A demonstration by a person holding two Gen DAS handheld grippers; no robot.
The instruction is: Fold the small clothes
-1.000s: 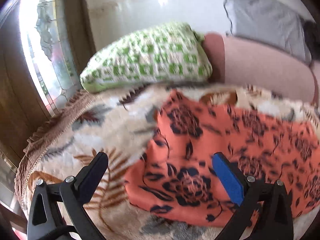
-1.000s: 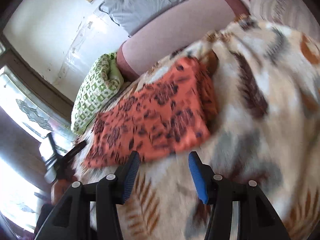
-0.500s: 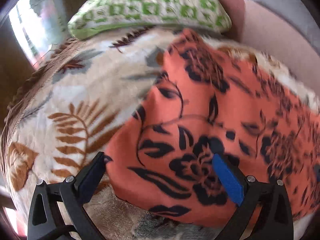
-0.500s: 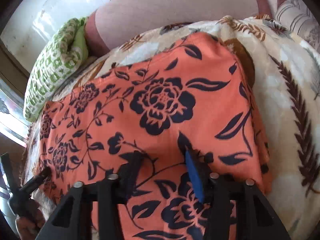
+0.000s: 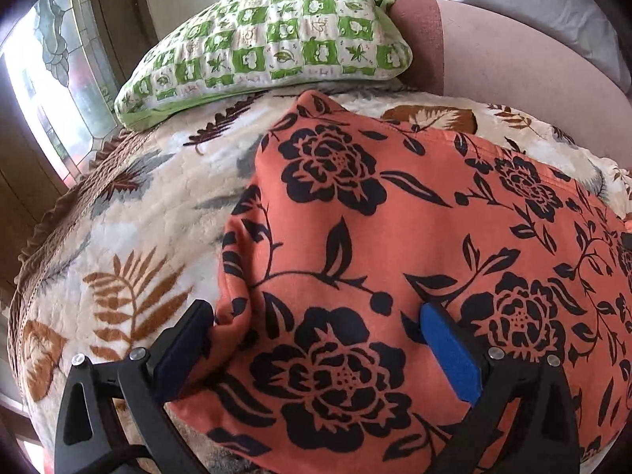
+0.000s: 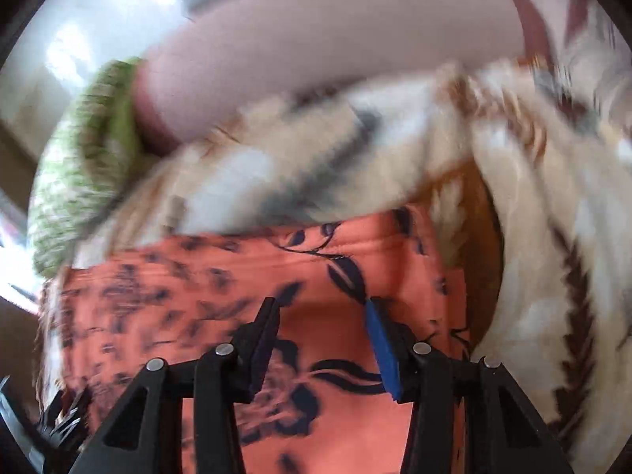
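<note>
An orange garment (image 5: 414, 237) with a black flower print lies flat on a cream, leaf-patterned blanket (image 5: 150, 205). My left gripper (image 5: 316, 328) stands wide open low over the garment's near left corner. Its left finger (image 5: 185, 343) touches the folded left edge and its blue-padded right finger (image 5: 446, 351) rests over the cloth. In the blurred right wrist view, my right gripper (image 6: 322, 308) hovers over the garment (image 6: 335, 260) near its far hem. Its jaws are partly apart and only flat cloth shows between them.
A green-and-white checked pillow (image 5: 268, 43) and a pink bolster (image 5: 513, 63) lie beyond the garment. A window (image 5: 47, 79) is at the left. The blanket's brown fringed edge (image 5: 55, 209) drops off on the left side.
Both grippers came down closer to the garment. The left one reached its left edge. The right one crossed from the bare blanket over the garment toward its far hem.
</note>
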